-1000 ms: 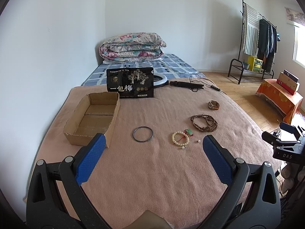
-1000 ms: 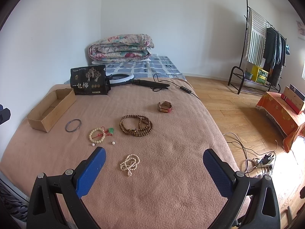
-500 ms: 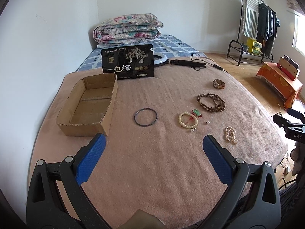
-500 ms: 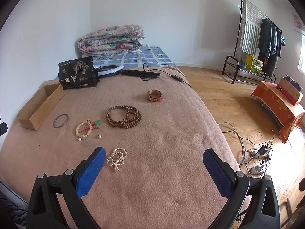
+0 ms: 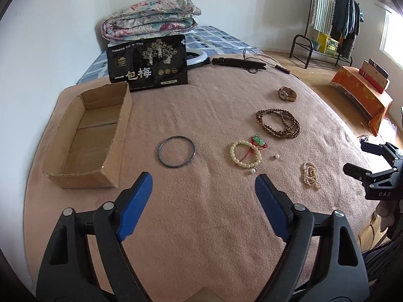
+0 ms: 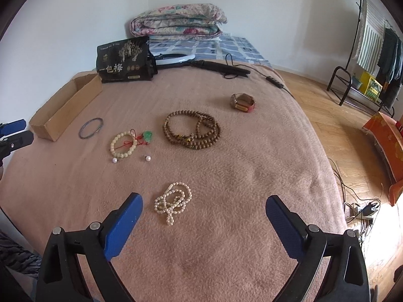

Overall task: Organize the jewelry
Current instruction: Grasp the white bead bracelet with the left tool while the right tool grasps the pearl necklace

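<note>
Jewelry lies on a pink blanket (image 5: 201, 226): a dark bangle (image 5: 176, 151), a cream bead bracelet with red cord (image 5: 244, 153), a brown bead necklace (image 5: 278, 123), a small pearl strand (image 5: 311, 175), a watch (image 5: 287, 93). An empty cardboard box (image 5: 88, 136) sits at left. My left gripper (image 5: 202, 188) is open, just short of the bangle. My right gripper (image 6: 204, 209) is open, with the pearl strand (image 6: 173, 202) just ahead of its left finger. The brown necklace (image 6: 192, 132), the bracelet (image 6: 124, 144), the bangle (image 6: 91, 127) and the watch (image 6: 242, 102) lie beyond.
A black packet (image 5: 148, 64) stands behind the box. A ring light with cable (image 5: 236, 63) lies at the far edge, folded quilts (image 5: 151, 17) behind. Two loose pearls (image 6: 131, 159) sit near the bracelet. Wooden floor, cables and a power strip (image 6: 362, 209) are to the right.
Both grippers have moved forward and lower toward the blanket. The jewelry looks larger and nearer. The pearl strand now sits close to the right gripper's left finger.
</note>
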